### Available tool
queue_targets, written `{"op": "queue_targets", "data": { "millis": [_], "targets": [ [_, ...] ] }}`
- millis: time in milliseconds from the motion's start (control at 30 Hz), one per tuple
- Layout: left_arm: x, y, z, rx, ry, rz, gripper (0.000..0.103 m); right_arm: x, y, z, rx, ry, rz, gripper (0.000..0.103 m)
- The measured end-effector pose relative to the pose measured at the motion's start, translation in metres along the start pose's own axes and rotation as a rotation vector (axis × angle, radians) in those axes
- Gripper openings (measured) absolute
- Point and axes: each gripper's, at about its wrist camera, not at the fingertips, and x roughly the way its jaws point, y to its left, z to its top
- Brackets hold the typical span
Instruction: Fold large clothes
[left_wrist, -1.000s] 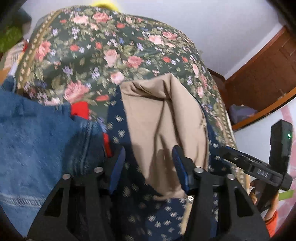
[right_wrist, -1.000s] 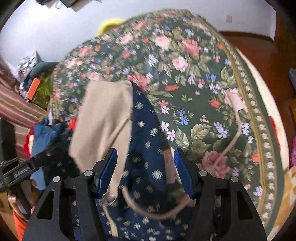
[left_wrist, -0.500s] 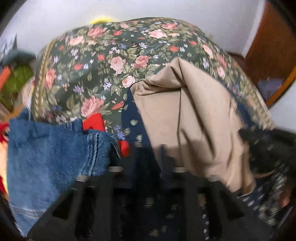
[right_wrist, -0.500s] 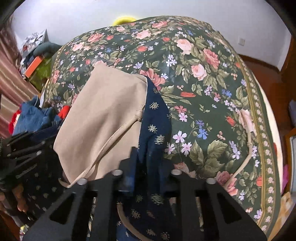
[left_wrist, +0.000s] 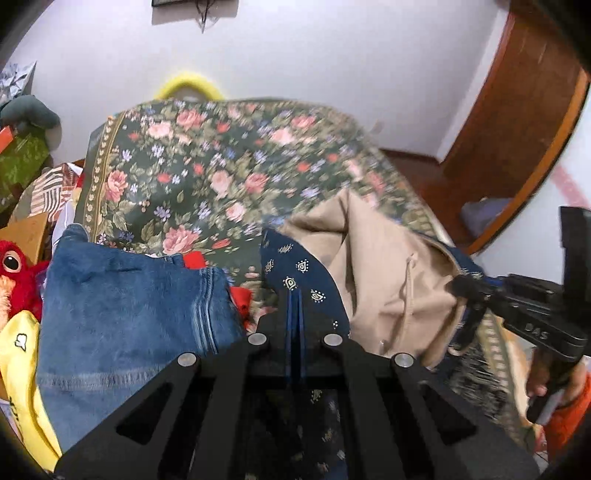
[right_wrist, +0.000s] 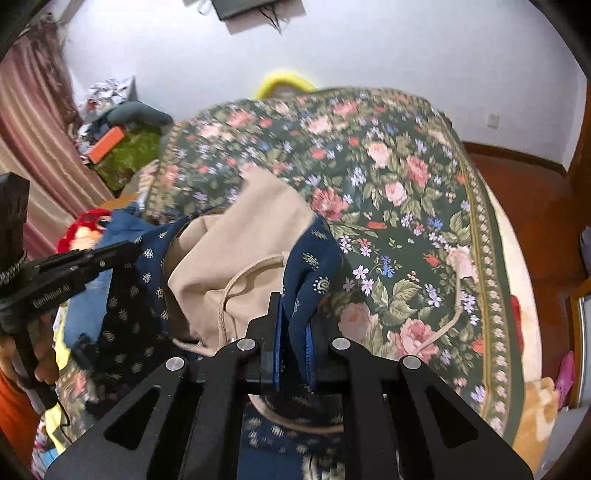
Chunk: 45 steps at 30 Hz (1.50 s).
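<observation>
The navy patterned garment (right_wrist: 314, 266), tan lining showing, sits at the centre of the right wrist view, bunched and lifted off the floral bedspread (right_wrist: 406, 177) with its near edge raised. Nothing neat about it: the tan inner side (right_wrist: 236, 251) bulges out in a loose pouch, and a drawstring cord (right_wrist: 236, 291) loops down toward the lower middle of the frame.

The right hand-held gripper (right_wrist: 293, 343) is pinched tight on a fold of the navy cloth, low centre of its view, the fabric pressed between the blue pads. In the left wrist view the left hand-held gripper (left_wrist: 295, 325) is clamped on another navy edge, its pads drawn together with the cloth rising from them toward mid-frame. So both corners are gripped and the garment (left_wrist: 306, 269) hangs between the two tools.

By my reckoning, this is early going. The piece is picked up but not spread, and no clean crease shows anywhere. Still to come: pulling it taut, laying it flat on the bedspread, then the folds themselves.

Outward from there: a pair of blue jeans (left_wrist: 122, 306) lies crumpled at the left of the left wrist view, apparently unfolded, with a red plush toy (left_wrist: 18, 277) at the far left edge. More laundry waiting, it seems.
</observation>
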Motion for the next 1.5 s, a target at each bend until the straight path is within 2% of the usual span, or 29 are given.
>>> {"op": "queue_targets", "data": {
  "millis": [200, 333, 467, 600, 833, 900, 1000, 1067, 1133, 1200, 1367, 1500],
  "targets": [
    [-0.065, -0.028, -0.041, 0.062, -0.046, -0.072, 0.001, -0.053, 0.019, -0.037, -0.055, -0.026, 0.024, 0.009],
    [-0.088, -0.034, -0.083, 0.063, -0.029, -0.106, 0.001, -0.071, 0.023, -0.071, -0.059, -0.007, 0.036, 0.009],
    [-0.098, -0.035, -0.124, 0.063, -0.012, -0.102, 0.001, -0.079, 0.020, -0.105, -0.036, 0.014, 0.035, 0.009],
    [-0.093, -0.031, -0.168, 0.028, 0.043, -0.102, 0.002, -0.075, 0.011, -0.138, 0.017, 0.064, 0.024, 0.009],
    [-0.077, -0.004, -0.216, -0.121, 0.130, -0.152, 0.002, -0.060, 0.000, -0.180, 0.062, 0.125, -0.058, 0.009],
    [-0.072, 0.002, -0.223, -0.147, 0.146, -0.162, 0.002, -0.054, -0.001, -0.188, 0.053, 0.141, -0.091, 0.010],
    [-0.068, 0.001, -0.230, -0.135, 0.164, -0.141, 0.002, -0.050, -0.002, -0.198, 0.054, 0.160, -0.100, 0.012],
    [-0.067, -0.003, -0.231, -0.111, 0.167, -0.101, 0.002, -0.054, -0.001, -0.199, 0.053, 0.149, -0.112, 0.013],
    [-0.070, -0.006, -0.230, -0.072, 0.166, -0.023, 0.002, -0.067, 0.004, -0.196, 0.036, 0.119, -0.118, 0.015],
    [-0.073, -0.008, -0.226, -0.040, 0.159, 0.008, 0.003, -0.080, 0.008, -0.190, 0.018, 0.095, -0.115, 0.018],
    [-0.084, -0.005, -0.208, -0.039, 0.107, 0.011, 0.013, -0.107, 0.013, -0.171, -0.013, 0.012, -0.124, 0.037],
    [-0.086, -0.004, -0.191, -0.068, 0.076, -0.024, 0.027, -0.103, 0.013, -0.151, -0.013, -0.015, -0.133, 0.045]
  ]
}}
